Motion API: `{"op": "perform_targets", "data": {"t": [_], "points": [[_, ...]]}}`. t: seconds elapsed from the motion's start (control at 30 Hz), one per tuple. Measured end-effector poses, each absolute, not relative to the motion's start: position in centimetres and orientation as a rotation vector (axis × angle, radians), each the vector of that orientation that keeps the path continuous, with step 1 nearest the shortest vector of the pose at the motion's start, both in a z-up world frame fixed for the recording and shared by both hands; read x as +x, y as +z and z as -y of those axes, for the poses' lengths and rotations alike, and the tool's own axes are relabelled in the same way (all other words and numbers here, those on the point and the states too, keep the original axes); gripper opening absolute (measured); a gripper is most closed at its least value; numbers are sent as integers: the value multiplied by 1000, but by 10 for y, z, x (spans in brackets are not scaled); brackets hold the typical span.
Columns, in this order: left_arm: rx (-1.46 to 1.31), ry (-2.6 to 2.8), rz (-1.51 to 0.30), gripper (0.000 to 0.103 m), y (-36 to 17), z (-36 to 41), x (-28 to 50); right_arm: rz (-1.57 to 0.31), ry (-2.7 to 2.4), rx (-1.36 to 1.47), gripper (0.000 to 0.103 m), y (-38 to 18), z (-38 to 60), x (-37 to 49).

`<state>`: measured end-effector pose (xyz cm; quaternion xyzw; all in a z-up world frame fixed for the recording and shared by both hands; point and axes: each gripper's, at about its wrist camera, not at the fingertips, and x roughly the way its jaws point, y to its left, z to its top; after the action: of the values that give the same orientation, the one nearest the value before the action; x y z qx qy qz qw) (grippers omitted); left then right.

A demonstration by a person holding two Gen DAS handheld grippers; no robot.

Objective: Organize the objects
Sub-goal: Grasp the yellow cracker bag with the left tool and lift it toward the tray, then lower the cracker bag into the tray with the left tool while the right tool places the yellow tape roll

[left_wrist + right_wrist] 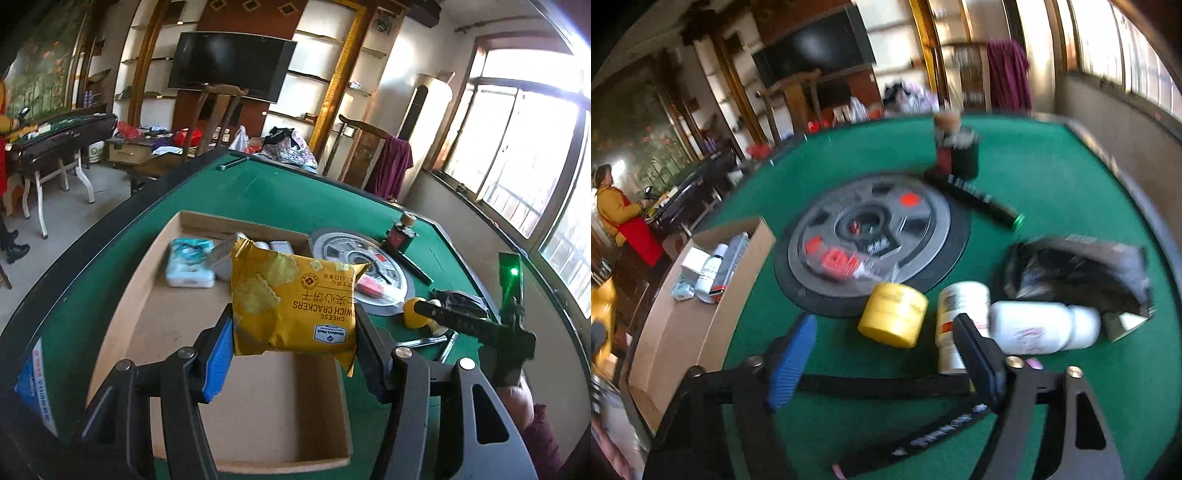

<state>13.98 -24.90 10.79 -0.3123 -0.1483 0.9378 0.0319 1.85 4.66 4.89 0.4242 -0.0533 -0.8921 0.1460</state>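
- Your left gripper (295,345) jaws clamp the cracker packet (295,302) above the cardboard box (258,413), which already holds several items.
- Your right gripper (882,356) jaws stand wide, empty; yellow jar (894,314) and white bottles (1041,326) just ahead remain on the worktop (1052,177).

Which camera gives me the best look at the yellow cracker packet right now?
The left wrist view: the yellow foil cracker packet fills its centre, sharp, held between the left gripper's pads above the cardboard box. The right wrist view shows only a blurred yellow sliver at its left edge, possibly the packet.
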Motion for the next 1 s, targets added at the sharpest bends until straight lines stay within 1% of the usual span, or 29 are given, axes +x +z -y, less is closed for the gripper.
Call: {"op": "perform_targets", "data": {"t": [0.2, 0.23, 0.27, 0.3, 0.37, 0.5, 0.7, 0.8, 0.9, 1.0], "points": [[-987, 2889, 551, 59, 91, 282, 149, 27, -2641, 1318, 76, 47, -25, 2], [-994, 2889, 568, 59, 87, 287, 150, 9, -2633, 1340, 75, 45, -22, -1], [-1000, 2885, 584, 59, 84, 291, 151, -12, -2629, 1366, 69, 41, -18, -3], [-1008, 2879, 600, 59, 80, 295, 151, -29, -2624, 1398, 57, 35, -15, -6], [-1022, 2876, 600, 59, 75, 298, 151, -44, -2607, 1447, 43, 26, -14, -11], [-1055, 2868, 604, 59, 65, 303, 152, 6, -2599, 1464, 43, 23, -17, -10], [-1092, 2896, 562, 59, 64, 310, 151, 161, -2561, 1392, 43, 44, -23, 3], [-1155, 2910, 462, 59, 66, 310, 139, 253, -2461, 1332, 43, 64, -12, 9], [-1251, 2900, 312, 59, 62, 306, 118, 304, -2294, 1298, 44, 79, 19, 14], [-1332, 2868, 264, 59, 51, 307, 102, 308, -2150, 1326, 44, 76, 58, 14]]}}
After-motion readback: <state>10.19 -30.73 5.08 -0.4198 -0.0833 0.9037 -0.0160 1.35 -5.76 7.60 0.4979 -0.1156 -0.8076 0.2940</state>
